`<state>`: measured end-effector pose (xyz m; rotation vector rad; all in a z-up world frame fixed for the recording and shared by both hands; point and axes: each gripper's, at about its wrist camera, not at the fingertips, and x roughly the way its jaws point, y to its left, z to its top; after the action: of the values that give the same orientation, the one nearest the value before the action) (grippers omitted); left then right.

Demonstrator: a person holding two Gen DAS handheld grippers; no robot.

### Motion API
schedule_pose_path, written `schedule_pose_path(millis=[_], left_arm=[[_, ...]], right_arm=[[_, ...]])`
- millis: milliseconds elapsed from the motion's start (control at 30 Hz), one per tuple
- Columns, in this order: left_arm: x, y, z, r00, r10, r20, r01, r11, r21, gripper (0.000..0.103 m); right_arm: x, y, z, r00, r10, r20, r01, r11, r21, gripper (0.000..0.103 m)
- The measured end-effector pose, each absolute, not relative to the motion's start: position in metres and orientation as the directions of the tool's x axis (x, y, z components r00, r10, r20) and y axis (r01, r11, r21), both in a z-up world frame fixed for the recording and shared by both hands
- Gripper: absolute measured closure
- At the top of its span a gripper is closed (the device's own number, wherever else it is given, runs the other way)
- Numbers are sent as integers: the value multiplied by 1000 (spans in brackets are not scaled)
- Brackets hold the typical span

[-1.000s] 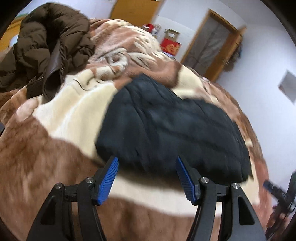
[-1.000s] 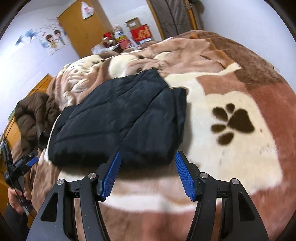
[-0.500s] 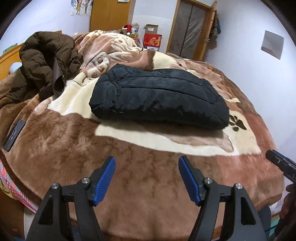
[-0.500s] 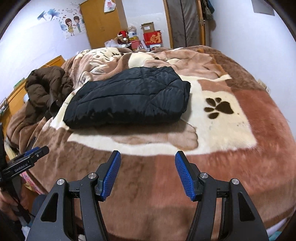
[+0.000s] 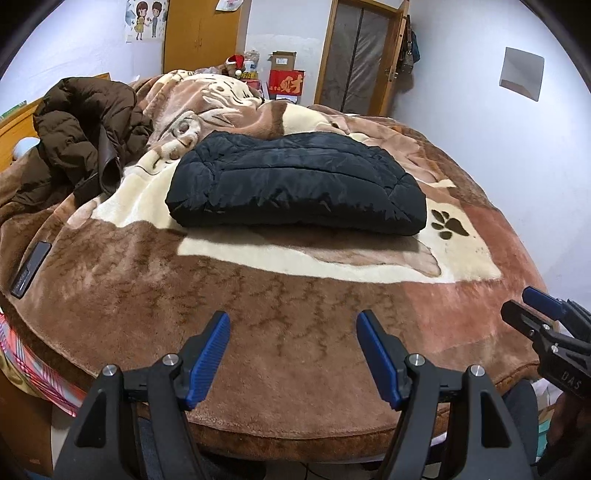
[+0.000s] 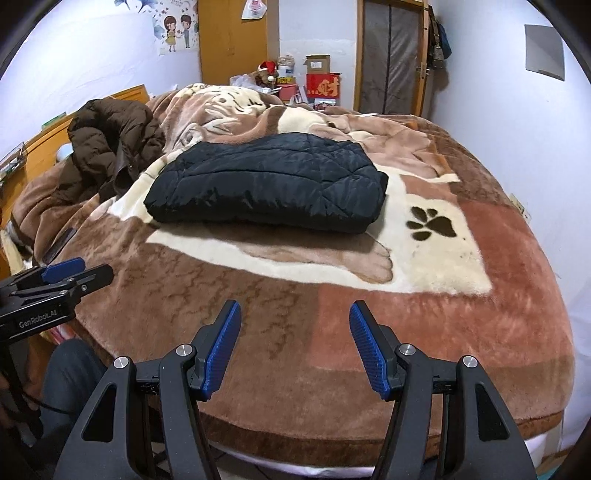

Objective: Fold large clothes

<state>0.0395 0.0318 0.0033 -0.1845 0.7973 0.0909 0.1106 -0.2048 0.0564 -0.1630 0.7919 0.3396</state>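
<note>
A black quilted jacket [image 5: 295, 184] [image 6: 269, 184] lies folded into a flat bundle in the middle of the bed, on a brown and cream plush blanket [image 5: 295, 314] [image 6: 406, 314]. My left gripper [image 5: 293, 345] hangs open over the bed's near edge, well short of the jacket, nothing between its blue pads. My right gripper [image 6: 295, 341] is open too, equally far back and empty. Each gripper shows in the other's view: the right one [image 5: 546, 317] at the right edge, the left one [image 6: 70, 273] at the left edge.
A crumpled brown puffer coat [image 5: 85, 129] [image 6: 114, 140] is heaped at the bed's far left. A dark phone [image 5: 31, 267] lies on the blanket at the left edge. Boxes [image 5: 286, 79], a wooden wardrobe [image 5: 199, 33] and a door [image 5: 360, 55] stand behind the bed.
Both grippers have pulled back from right at the folded jacket to the bed's near edge and rolled level. The jacket stays folded where it lay.
</note>
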Motion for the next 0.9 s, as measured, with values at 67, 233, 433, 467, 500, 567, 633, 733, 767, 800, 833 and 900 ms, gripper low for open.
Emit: schedule_pose_path(millis=[67, 233, 433, 467, 500, 567, 633, 733, 767, 800, 833, 900], left_arm=[[39, 30, 2, 693, 12, -721, -151, 980, -129, 30], [37, 30, 1, 692, 20, -722, -155, 980, -122, 30], [34, 29, 0, 689, 36, -724, -166, 980, -109, 30], [33, 28, 0, 688, 39, -724, -166, 980, -106, 30], [33, 27, 0, 687, 41, -725, -167, 981, -103, 30], [31, 26, 0, 687, 44, -725, -166, 981, -99, 30], [31, 25, 1, 687, 43, -725, -166, 981, -99, 30], [30, 24, 1, 688, 45, -725, -168, 981, -99, 30], [30, 24, 1, 689, 43, -724, -166, 981, -100, 30], [30, 24, 1, 688, 43, -724, -165, 981, -99, 30], [30, 24, 1, 688, 44, -725, -167, 981, -98, 30], [31, 24, 1, 687, 43, -725, -167, 981, -100, 30]], right_arm=[[109, -204, 57, 653, 239, -719, -362, 932, -19, 42], [108, -202, 57, 655, 239, -717, -363, 932, -21, 42], [106, -199, 56, 650, 235, -723, -366, 930, -27, 42], [106, -200, 56, 648, 234, -724, -366, 930, -27, 42], [105, -200, 55, 647, 234, -726, -366, 930, -26, 42], [104, -200, 55, 646, 233, -727, -366, 930, -27, 42], [104, -200, 55, 647, 234, -725, -367, 930, -27, 42], [103, -201, 55, 648, 235, -724, -367, 930, -27, 42], [103, -201, 56, 648, 235, -724, -368, 929, -28, 42], [102, -201, 56, 649, 235, -724, -368, 929, -28, 42], [103, -201, 56, 648, 234, -725, -367, 930, -28, 42], [102, -201, 56, 647, 235, -725, -368, 929, -27, 42]])
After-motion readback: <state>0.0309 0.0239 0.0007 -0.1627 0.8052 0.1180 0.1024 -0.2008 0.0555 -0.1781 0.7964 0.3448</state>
